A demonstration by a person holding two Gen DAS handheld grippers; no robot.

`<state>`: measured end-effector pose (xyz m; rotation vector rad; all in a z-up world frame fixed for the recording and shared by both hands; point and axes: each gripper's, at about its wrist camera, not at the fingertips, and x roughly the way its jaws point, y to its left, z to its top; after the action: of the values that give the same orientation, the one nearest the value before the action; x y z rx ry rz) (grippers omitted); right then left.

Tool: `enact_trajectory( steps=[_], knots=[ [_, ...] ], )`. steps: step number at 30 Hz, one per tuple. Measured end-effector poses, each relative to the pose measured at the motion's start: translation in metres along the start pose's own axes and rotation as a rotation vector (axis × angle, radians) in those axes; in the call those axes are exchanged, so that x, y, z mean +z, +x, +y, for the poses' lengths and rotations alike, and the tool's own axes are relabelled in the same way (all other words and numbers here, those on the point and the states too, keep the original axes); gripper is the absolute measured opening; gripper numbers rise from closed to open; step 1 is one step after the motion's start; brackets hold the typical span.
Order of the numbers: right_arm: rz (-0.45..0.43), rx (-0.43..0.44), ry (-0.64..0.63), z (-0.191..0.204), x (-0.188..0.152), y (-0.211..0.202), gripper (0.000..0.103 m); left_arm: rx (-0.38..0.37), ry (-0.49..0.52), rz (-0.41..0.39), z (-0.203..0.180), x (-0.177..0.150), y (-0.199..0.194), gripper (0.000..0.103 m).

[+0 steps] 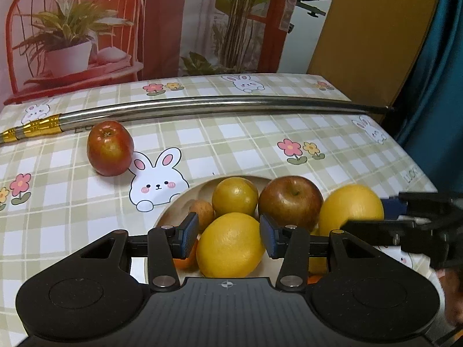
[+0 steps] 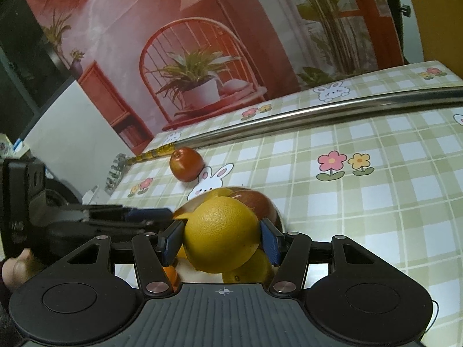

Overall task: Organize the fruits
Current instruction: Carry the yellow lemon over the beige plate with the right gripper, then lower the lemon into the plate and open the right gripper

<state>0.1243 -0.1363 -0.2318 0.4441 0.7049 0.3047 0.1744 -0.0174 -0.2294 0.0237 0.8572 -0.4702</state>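
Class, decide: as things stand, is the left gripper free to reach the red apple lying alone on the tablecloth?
Probably not yet: the left gripper is closed around a yellow citrus in the bowl. Nothing blocks the way to the red apple.

I'm working in a home: a table (image 1: 237, 144) under a bunny-and-flower checked cloth, a printed backdrop (image 1: 86, 29) of potted plants behind it.

We see free tablecloth (image 1: 231, 144) between the lone apple (image 1: 110, 148) and the crowded bowl (image 1: 170, 211), while the metal rod (image 1: 220, 104) bars the far side.
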Motion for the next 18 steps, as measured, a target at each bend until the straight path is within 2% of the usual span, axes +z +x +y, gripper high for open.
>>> enact_trajectory(
  steps=[8, 18],
  knots=[
    [0.038, -0.006, -0.056, 0.016, -0.001, 0.008, 0.053, -0.003, -0.049, -0.014, 0.016, 0.007, 0.007, 0.05],
    [0.116, -0.042, -0.171, 0.041, -0.007, 0.028, 0.053, -0.022, -0.156, -0.065, 0.048, 0.0, -0.017, 0.048]
  ],
)
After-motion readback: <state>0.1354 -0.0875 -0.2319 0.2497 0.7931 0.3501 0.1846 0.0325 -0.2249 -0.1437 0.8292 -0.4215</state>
